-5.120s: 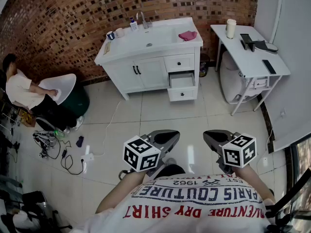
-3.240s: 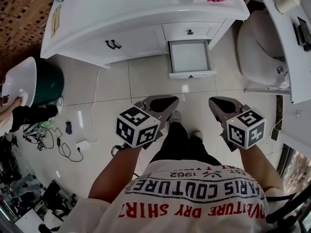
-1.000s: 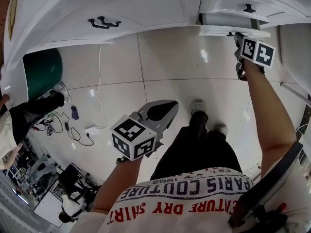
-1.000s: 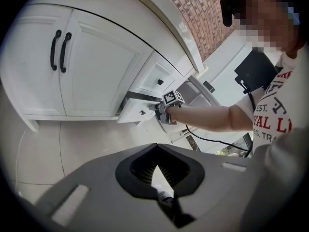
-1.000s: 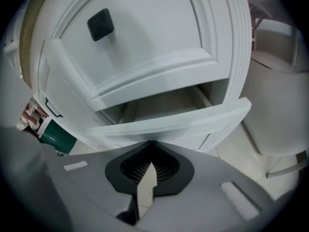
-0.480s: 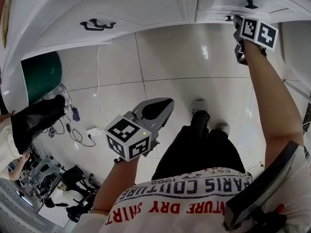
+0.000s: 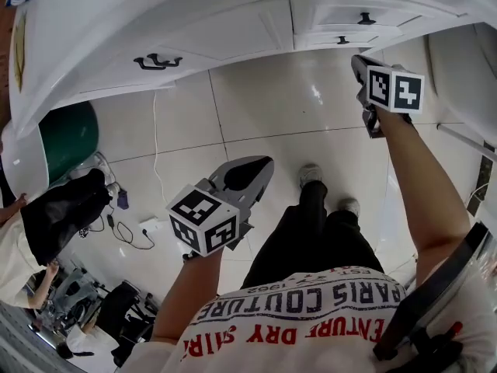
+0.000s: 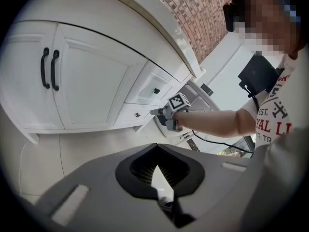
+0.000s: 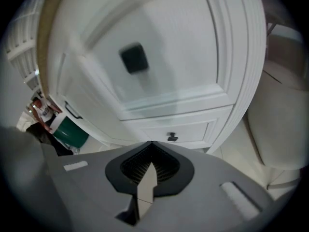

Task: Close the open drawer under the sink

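Right gripper view looks at the lower drawer (image 9: 186, 128) under the counter's right end. Its front seems flush with the cabinet frame, small black knob (image 9: 172, 137) facing out, so the closing looks done or nearly so. The right gripper (image 9: 150, 144) hangs just off it, fingers pressed together on nothing. If any gap remains, press the closed tips flat against the panel beside the knob and push straight in, not at an angle. The left gripper (image 8: 155, 148) hovers low over the floor, fingers likewise together and empty. Nothing blocks the drawer. A green bin (image 7: 66, 134) and floor cables (image 7: 128, 228) lie well off to the left.
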